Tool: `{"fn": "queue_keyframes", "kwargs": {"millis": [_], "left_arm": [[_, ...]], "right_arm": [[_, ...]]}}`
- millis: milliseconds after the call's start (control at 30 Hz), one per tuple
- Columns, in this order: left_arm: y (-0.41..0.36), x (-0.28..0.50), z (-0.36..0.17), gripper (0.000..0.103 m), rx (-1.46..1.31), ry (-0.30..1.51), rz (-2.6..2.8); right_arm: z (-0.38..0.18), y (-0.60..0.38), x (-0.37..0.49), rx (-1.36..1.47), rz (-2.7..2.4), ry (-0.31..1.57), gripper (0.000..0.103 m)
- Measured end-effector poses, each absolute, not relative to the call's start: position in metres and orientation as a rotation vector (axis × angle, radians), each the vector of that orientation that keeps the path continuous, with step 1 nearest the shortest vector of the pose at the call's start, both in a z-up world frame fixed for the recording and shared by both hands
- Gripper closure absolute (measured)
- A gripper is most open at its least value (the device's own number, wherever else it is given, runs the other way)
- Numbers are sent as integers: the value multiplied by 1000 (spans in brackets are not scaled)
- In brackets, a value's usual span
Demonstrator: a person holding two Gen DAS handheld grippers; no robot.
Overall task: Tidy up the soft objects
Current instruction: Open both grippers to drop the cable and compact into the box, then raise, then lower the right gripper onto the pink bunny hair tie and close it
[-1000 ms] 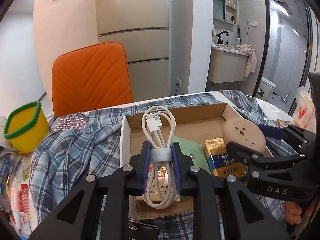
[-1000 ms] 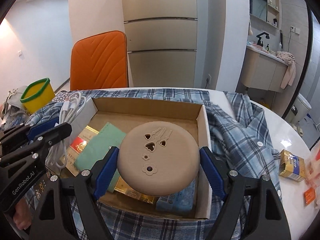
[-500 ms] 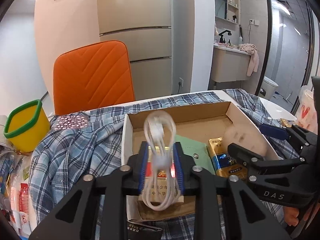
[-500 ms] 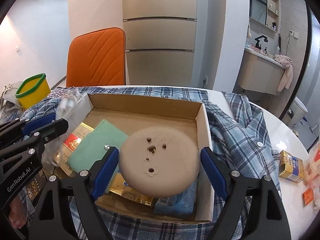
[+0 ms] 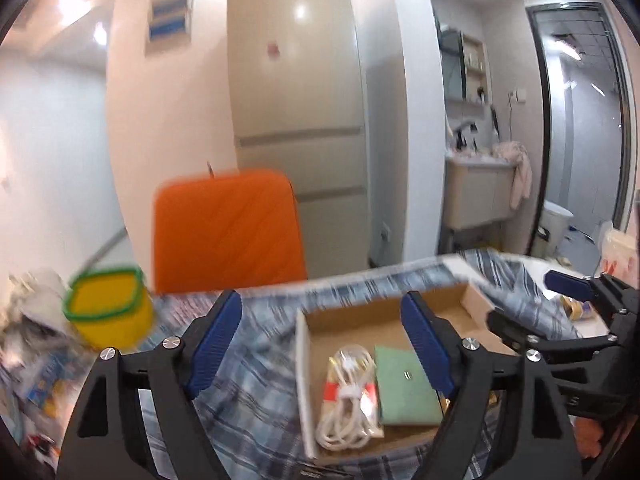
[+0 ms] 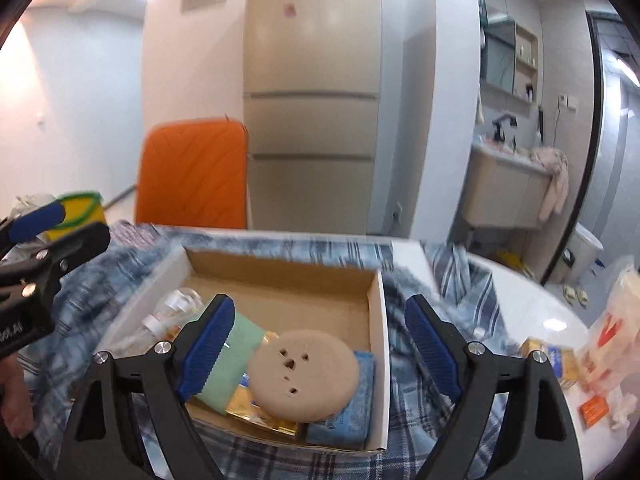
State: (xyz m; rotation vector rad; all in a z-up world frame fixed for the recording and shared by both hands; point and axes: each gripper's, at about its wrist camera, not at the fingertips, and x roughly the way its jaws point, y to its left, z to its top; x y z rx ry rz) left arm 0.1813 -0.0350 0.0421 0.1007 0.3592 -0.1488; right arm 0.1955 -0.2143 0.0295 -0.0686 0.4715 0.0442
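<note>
Orange chair (image 5: 226, 232) behind worktop (image 6: 532, 304); tall beige fridge (image 6: 312, 92) further back; yellow tub with green rim (image 5: 110, 310) at left; washbasin cabinet (image 6: 502, 192) with draped towel (image 6: 554, 180) at right.

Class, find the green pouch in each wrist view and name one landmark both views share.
Left wrist view: the green pouch lies in the cardboard box, lower right of centre, beside the white cable.
Right wrist view: green pouch lower left of centre, partly behind a blue pad.
Shared landmark: the orange chair.
</note>
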Motion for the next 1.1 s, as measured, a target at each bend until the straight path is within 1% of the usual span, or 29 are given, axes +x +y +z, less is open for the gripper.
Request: {"fn": "queue_keyframes", "kwargs": {"millis": [33,67,100,133,200,267,400,533,633,733,900,1100], "left_arm": [[-32,175,50,22,96,335,-143],[-28,169,59,22,78,316,-146],[-23,163,67,22,57,298,-149],[-19,157,73,20,43,281,-151],[-11,140,89,7,22,224,-148],[-5,124,100,0,16,167,-142],[4,99,110,0,6,119,-142],[11,75,104,0,-26,109,-128],[12,43,94,0,-11,32,-103],[13,27,82,0,11,-4,-84],[19,30,60,0,-24,21,-74],[19,32,39,0,-22,75,-73]], "right_arm": [[41,-212,186,-82,23,423,12],[49,-211,179,-82,12,392,4],[55,-211,173,-76,5,361,0],[63,-210,163,-61,6,318,0],[70,-209,155,-51,20,302,0],[76,-208,145,-45,18,308,0],[92,-209,116,-33,16,248,0],[103,-211,87,-1,20,204,0],[101,-211,70,21,40,195,0],[93,-209,54,2,113,159,0],[83,-195,38,-54,92,161,0],[63,-195,24,-40,72,148,0]]}}
